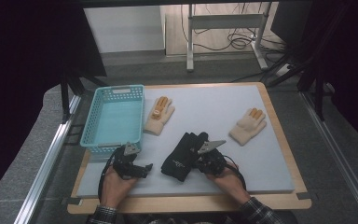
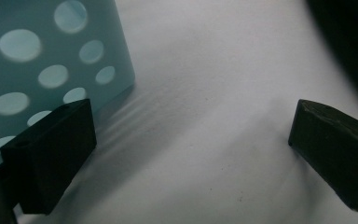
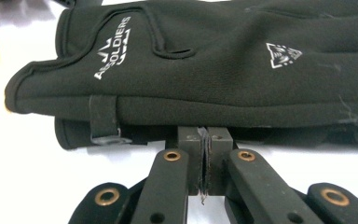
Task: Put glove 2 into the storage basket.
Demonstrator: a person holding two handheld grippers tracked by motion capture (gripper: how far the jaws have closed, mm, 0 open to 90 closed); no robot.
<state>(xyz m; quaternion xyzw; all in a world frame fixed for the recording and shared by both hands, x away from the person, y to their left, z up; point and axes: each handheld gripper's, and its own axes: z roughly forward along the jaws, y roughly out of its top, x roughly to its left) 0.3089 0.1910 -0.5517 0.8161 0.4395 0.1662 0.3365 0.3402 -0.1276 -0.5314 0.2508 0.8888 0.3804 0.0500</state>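
Observation:
Black gloves (image 1: 182,156) lie stacked in the near middle of the grey mat (image 1: 214,105). In the right gripper view the upper black glove (image 3: 205,60) shows white logos, with a second one under it. My right gripper (image 1: 196,161) sits at their right edge; the right gripper (image 3: 204,140) has its jaws pressed together on a thin fold of the lower glove's edge. My left gripper (image 1: 137,161) rests low on the mat just in front of the teal basket (image 1: 114,88). The left gripper (image 2: 191,140) stands open over bare mat (image 2: 205,93), with nothing between its jaws.
The teal basket (image 2: 37,56), perforated with round holes, stands close to the left jaw. One cream knit glove (image 1: 159,114) lies beside the basket, another cream glove (image 1: 248,126) at the right of the mat. A wooden board edge (image 1: 279,135) frames the mat.

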